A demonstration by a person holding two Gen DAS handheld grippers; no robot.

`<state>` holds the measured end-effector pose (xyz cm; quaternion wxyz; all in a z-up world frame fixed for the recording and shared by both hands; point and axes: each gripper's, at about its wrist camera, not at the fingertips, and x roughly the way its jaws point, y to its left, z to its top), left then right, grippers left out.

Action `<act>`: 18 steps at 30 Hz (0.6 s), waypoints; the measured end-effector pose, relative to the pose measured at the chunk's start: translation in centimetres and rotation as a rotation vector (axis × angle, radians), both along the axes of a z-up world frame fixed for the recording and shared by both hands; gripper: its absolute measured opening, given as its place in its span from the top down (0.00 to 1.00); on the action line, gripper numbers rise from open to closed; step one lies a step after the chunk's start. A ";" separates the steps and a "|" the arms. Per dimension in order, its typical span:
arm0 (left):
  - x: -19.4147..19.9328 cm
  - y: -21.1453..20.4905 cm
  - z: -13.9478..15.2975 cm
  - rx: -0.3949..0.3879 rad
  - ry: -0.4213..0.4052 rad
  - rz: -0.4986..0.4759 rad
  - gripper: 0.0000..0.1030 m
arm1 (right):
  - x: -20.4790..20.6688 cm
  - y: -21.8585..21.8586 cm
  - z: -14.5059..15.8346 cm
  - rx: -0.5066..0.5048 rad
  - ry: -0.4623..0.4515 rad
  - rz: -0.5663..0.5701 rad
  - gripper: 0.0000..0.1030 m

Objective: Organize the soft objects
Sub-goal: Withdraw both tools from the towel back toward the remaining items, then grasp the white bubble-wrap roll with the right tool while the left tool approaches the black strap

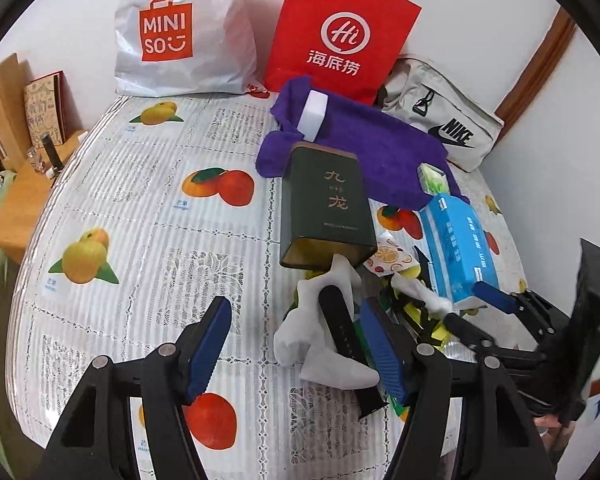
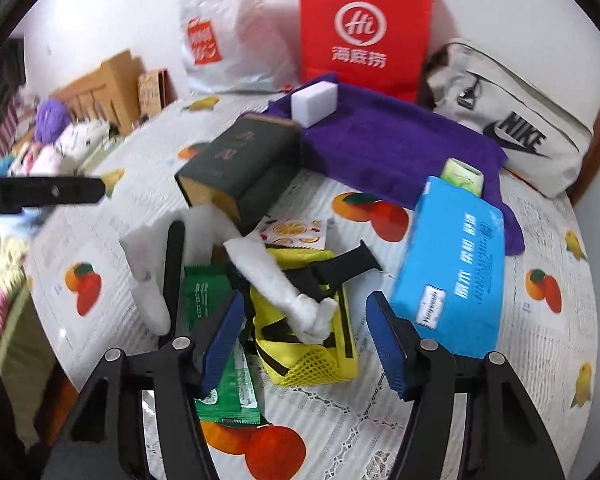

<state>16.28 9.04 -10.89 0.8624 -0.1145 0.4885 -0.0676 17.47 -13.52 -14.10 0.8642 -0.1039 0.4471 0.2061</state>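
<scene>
At the lower centre of the right wrist view, the right gripper [image 2: 304, 344] stands partly spread above a yellow mesh pouch [image 2: 312, 332], its blue ribbed pads either side of the pouch and pressing on nothing. A white sock [image 2: 284, 292], soft and rolled, lies across the pouch with its long axis running from the upper left down to the lower right, its knotted end toward the gripper. A second white sock [image 2: 148, 276] lies left of it under a black strap [image 2: 175, 272] that runs nearly straight up the frame. A green foil packet [image 2: 220, 360] sits flat beneath the left pad. Upward stands a dark green tin [image 2: 240, 168], tipped on its side with its open end facing lower left; right of it lies a glossy blue tissue pack [image 2: 456, 264], and behind them a purple towel [image 2: 384, 148] carrying a white foam block [image 2: 314, 102]. In the left wrist view the left gripper [image 1: 296, 352] is half spread and empty over the fruit-printed worktop [image 1: 140, 200].
</scene>
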 end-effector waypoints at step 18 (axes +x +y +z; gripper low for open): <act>-0.4 -0.1 -3.2 0.012 0.053 -0.032 0.37 | 0.1 0.1 -0.7 0.024 0.010 0.004 0.81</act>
